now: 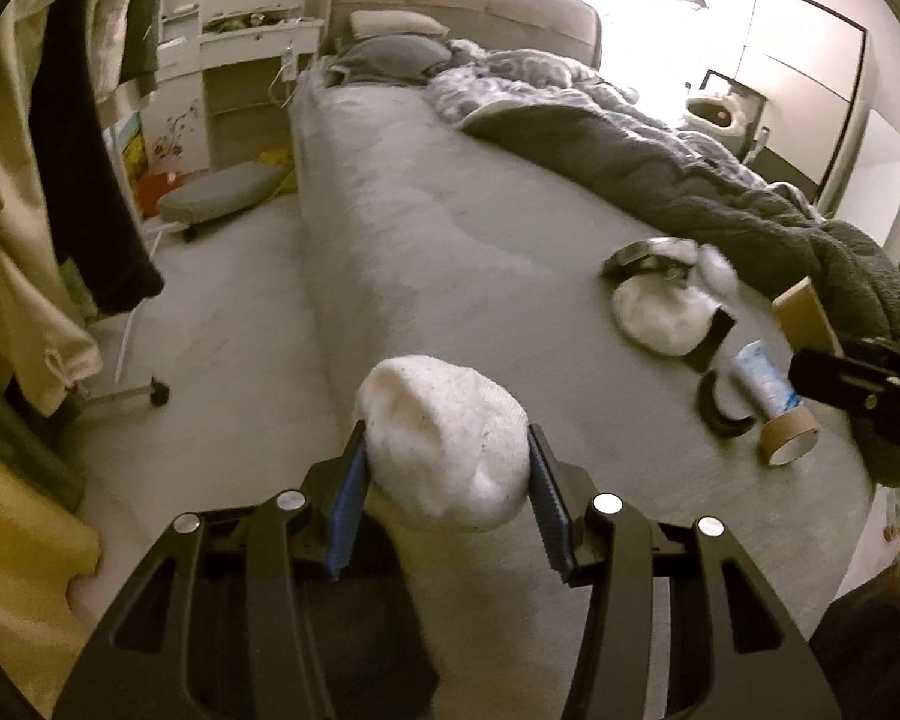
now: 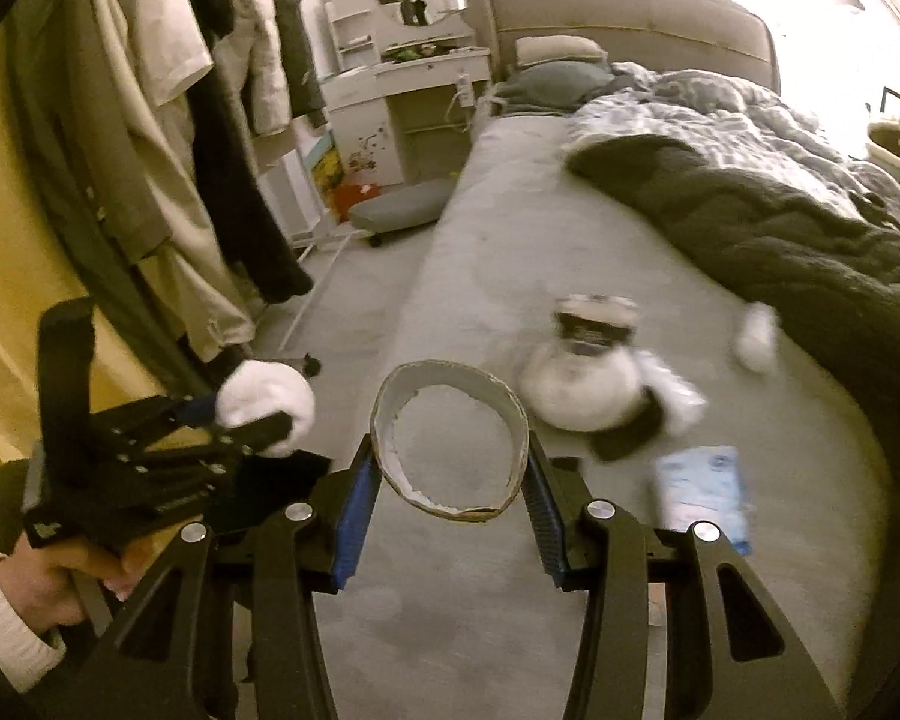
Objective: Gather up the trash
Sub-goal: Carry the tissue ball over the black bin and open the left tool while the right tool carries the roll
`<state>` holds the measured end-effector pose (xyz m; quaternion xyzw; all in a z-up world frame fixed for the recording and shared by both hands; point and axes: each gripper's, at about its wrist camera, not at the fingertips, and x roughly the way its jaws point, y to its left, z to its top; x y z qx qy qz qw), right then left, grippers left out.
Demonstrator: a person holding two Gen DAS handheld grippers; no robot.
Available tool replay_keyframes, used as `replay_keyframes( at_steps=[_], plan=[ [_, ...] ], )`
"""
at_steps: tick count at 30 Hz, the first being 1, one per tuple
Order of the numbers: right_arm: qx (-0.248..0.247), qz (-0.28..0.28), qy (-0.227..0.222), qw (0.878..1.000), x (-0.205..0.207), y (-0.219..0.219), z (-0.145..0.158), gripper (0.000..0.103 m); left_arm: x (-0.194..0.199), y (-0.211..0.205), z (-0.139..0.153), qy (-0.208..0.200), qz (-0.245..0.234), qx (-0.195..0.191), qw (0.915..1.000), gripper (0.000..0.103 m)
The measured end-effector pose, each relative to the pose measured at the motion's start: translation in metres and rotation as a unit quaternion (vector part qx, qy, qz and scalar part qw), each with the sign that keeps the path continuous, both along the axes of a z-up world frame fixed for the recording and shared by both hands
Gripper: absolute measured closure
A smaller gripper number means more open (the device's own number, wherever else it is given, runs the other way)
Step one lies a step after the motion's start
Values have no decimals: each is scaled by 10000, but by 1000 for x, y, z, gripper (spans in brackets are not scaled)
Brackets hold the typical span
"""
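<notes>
Both views are fisheye, each riding on its own tongs and looking forward along the two fingers, which fill the lower middle of the frame. The left wrist view looks from the foot of the bed [image 1: 426,252] down its length toward the headboard [image 1: 462,18] in the upper middle, with the floor and hanging clothes [image 1: 48,138] at the left edge. The right wrist view faces much the same way, from a spot farther right, so the left tongs [image 2: 252,414] appear in its lower left. Both views share the bed, the white dresser [image 2: 408,78], the dark blanket [image 1: 660,168] and the clutter on the mattress, seen close.
</notes>
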<state>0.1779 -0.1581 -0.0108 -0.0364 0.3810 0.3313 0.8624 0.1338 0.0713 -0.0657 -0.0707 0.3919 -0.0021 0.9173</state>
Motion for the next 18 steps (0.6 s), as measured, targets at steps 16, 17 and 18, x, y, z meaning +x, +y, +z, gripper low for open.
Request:
replay_keyframes(
  at_steps=[16, 17, 18],
  plan=[
    [-320, 660, 271, 9969, -17, 102, -19, 56, -20, 69, -60, 768, 434, 37, 9961, 50],
    [-335, 685, 295, 9967, -18, 106, -21, 56, -21, 73, -65, 828, 466, 61, 9955, 50],
    [-354, 701, 311, 9964, -18, 109, -22, 56, -22, 77, -70, 889, 491, 74, 9948, 50]
  ],
)
